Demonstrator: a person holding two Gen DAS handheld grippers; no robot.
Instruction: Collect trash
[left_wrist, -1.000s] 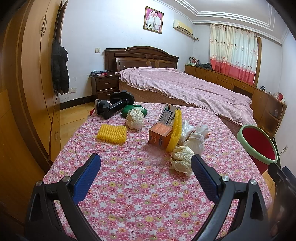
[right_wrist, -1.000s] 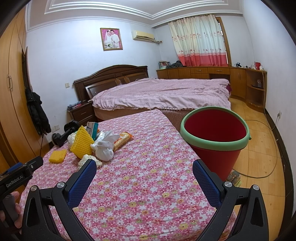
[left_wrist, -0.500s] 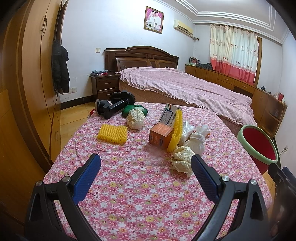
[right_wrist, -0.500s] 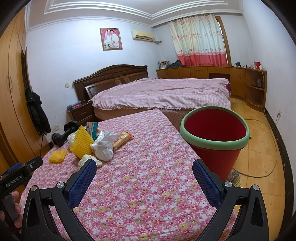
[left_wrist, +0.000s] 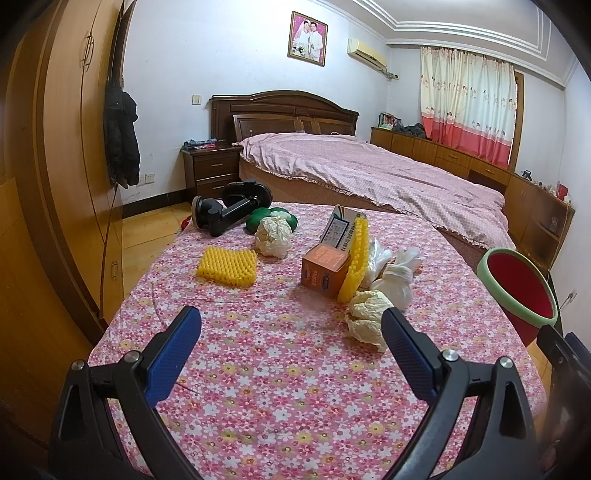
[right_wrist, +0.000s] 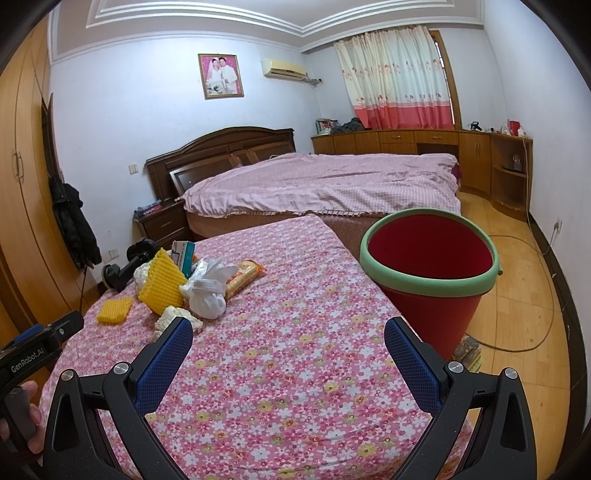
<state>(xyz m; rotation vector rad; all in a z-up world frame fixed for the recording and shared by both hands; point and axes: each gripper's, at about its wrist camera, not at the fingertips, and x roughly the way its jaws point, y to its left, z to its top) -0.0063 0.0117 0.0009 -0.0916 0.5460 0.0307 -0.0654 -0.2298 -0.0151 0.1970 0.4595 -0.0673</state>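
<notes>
Trash lies on a table with a pink flowered cloth (left_wrist: 280, 369): a crumpled paper ball (left_wrist: 367, 314) just ahead of my left gripper's right finger, a second paper ball (left_wrist: 272, 240) farther back, an orange box (left_wrist: 325, 269), an upright yellow foam piece (left_wrist: 355, 258), a flat yellow foam piece (left_wrist: 227, 266) and a white knotted bag (right_wrist: 207, 295). A snack wrapper (right_wrist: 245, 277) lies behind the bag. My left gripper (left_wrist: 291, 334) is open and empty above the cloth. My right gripper (right_wrist: 288, 349) is open and empty. A red bin with a green rim (right_wrist: 428, 273) stands right of the table.
A black phone mount (left_wrist: 229, 210) and a green object (left_wrist: 258, 219) sit at the table's far end. A bed (right_wrist: 325, 184) lies beyond. A wardrobe (left_wrist: 55, 166) stands on the left. A cable (right_wrist: 539, 295) runs across the wooden floor.
</notes>
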